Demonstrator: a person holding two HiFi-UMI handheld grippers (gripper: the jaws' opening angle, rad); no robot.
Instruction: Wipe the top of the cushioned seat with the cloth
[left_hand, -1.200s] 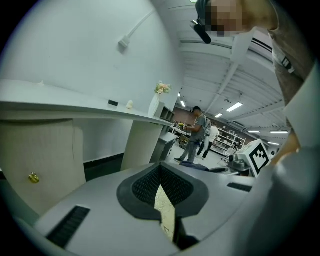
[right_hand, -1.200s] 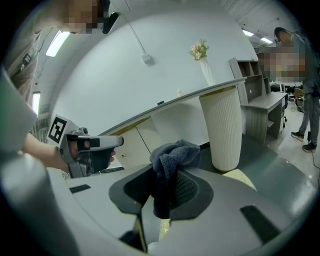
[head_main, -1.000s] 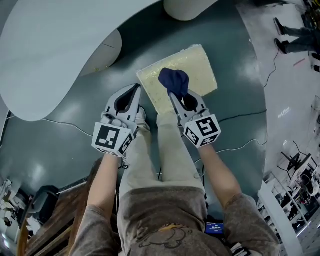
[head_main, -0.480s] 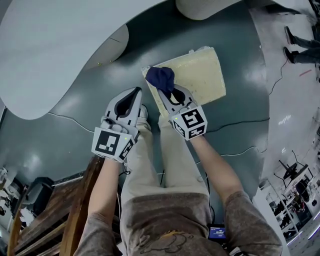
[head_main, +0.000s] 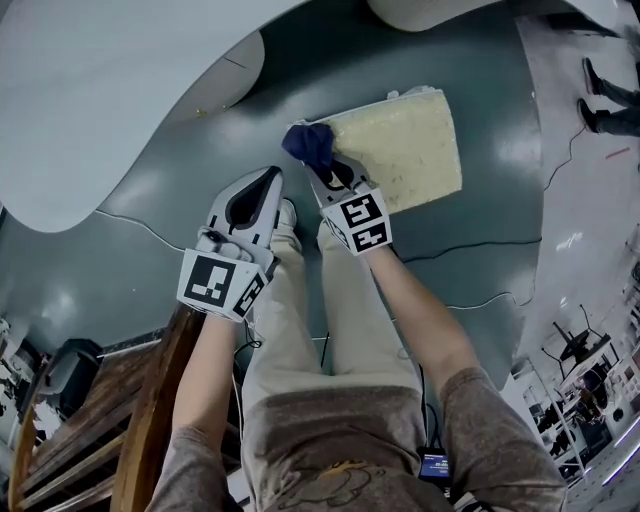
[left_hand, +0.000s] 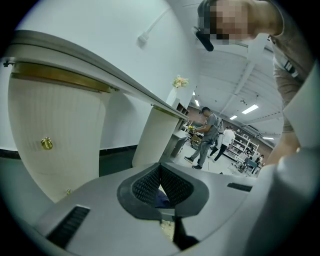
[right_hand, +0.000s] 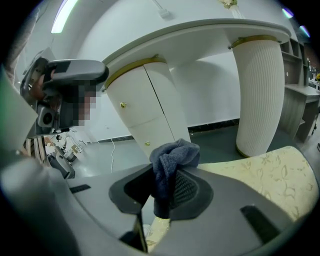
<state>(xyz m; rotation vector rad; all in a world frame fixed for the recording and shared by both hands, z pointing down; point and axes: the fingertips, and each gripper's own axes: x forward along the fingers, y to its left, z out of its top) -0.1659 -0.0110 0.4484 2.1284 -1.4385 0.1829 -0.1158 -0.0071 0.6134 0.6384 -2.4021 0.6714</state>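
Right gripper (head_main: 322, 166) pinches the cloth (head_main: 308, 145) at the cushioned seat (head_main: 410, 140); left gripper (head_main: 271, 176) closed, empty.

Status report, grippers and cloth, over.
Right gripper shut on blue cloth, at corner of cushioned seat. Left gripper shut, empty, off seat. Nothing else on seat.

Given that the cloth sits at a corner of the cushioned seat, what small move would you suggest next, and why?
Probably sweep the right gripper rightward, dragging the cloth across the cushioned seat. Its jaws are clamped on the cloth, which sits at the seat's left corner, and nearly all the pale top lies to its right.
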